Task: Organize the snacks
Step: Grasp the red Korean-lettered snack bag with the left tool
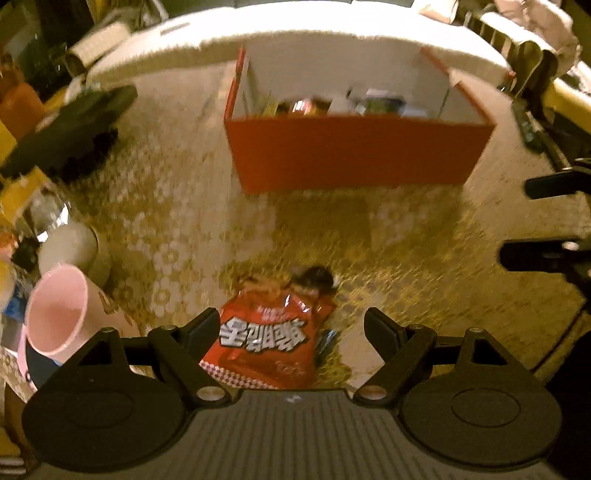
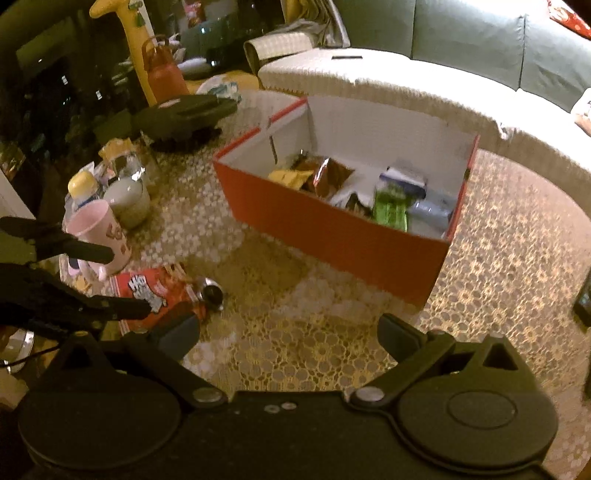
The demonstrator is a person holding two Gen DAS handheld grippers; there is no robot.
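While red box (image 2: 332,236) at 12 o'clock already holds many snacks, job looks mostly done. One red bag (image 1: 266,339) left on desk (image 1: 424,266), at 6 o'clock from box, flat. Left hand-held gripper (image 1: 291,325) just over bag, jaws wide apart, empty. Right hand-held gripper (image 2: 288,332) also apart, empty. Pink cup (image 1: 59,317) at 9 o'clock from bag.

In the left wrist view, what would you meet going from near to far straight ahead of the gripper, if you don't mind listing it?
Left gripper → red snack bag → bare stretch of lace tablecloth → red box with snacks inside → white cushioned edge behind it.
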